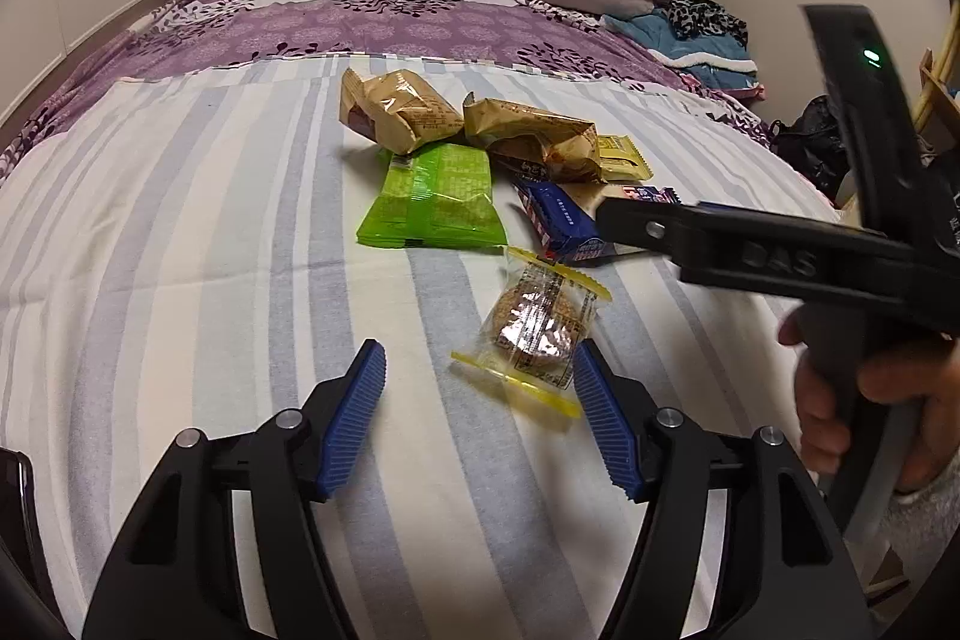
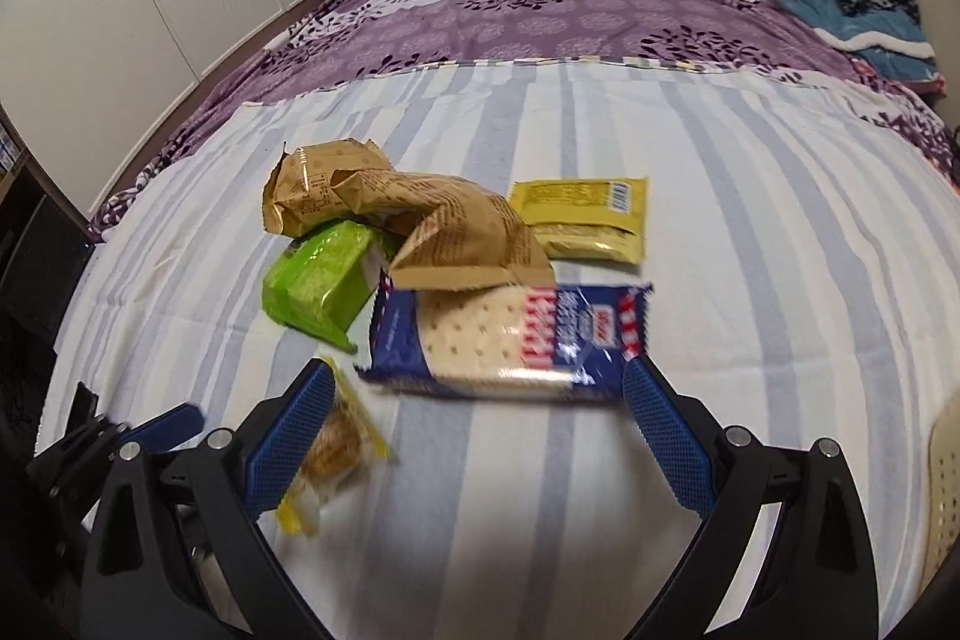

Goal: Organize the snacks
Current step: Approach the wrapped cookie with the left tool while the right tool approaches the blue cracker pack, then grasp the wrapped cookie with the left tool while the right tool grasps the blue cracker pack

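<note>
- Left gripper [image 1: 480, 415]: jaws apart and empty; the clear yellow-edged cookie packet [image 1: 534, 334] lies on the striped sheet [image 1: 180, 232] just ahead, lower centre, beside the right-hand pad.
- Right gripper [image 2: 477, 436]: jaws wide, empty; the blue cracker pack [image 2: 510, 340] lies mid-frame just beyond the tips, untouched.

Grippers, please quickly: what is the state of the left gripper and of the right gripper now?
Left gripper: open, holding nothing; the clear cookie packet lies against its right finger.
Right gripper: open, empty, just before the blue cracker pack.
</note>
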`<state>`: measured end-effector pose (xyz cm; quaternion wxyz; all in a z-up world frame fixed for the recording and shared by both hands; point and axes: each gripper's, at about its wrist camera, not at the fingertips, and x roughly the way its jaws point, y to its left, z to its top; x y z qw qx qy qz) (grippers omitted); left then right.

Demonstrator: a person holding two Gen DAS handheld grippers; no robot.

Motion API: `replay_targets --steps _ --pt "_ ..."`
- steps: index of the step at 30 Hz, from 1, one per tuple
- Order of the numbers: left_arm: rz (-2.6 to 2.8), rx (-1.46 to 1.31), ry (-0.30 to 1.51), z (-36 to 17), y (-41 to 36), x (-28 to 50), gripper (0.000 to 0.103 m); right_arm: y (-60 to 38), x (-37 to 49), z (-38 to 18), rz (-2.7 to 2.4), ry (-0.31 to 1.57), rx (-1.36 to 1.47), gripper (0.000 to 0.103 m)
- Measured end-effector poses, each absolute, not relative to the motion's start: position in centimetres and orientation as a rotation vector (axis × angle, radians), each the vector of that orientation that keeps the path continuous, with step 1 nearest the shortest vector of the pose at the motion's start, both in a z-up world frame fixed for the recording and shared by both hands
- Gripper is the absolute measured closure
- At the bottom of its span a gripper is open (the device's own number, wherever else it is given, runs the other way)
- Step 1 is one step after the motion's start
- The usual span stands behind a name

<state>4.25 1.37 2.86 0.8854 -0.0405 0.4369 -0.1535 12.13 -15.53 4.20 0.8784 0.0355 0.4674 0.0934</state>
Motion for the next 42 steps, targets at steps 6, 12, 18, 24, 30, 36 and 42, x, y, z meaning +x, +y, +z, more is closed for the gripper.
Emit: replay_targets --steps 6,12,18,24,30,36,42 --pt "-0.318 -0.104 0.92 2.7 2.0 4.4 0.035 -13.7 13.8 3.7 0.174 0.984 -0.004 0.005" --pt "-0.331 -0.103 0.929 2.4 1.7 4.5 0.035 -12.4 15.5 2.8 0.094 0.995 -0.151 0.005" --pt "-0.331 -0.102 0.928 2.4 1.7 4.5 0.035 -12.5 15.9 2.5 0.09 0.995 -0.174 0.005" --pt "-0.325 -0.105 0.931 2.6 1.8 4.8 0.035 -12.9 16.0 2.0 0.066 0.981 -0.211 0.005" --pt "-0.332 -0.093 0.935 2.6 1.3 4.9 0.035 -13.6 16.2 1.6 0.103 0.996 -0.186 0.005" --pt "-0.326 -0.082 0.926 3.1 1.2 4.9 0.035 -14.5 15.4 1.9 0.117 0.99 -0.163 0.005" --pt "-0.322 -0.07 0.923 3.3 1.1 5.3 0.035 -16.3 13.1 2.5 0.094 0.97 -0.128 0.005"
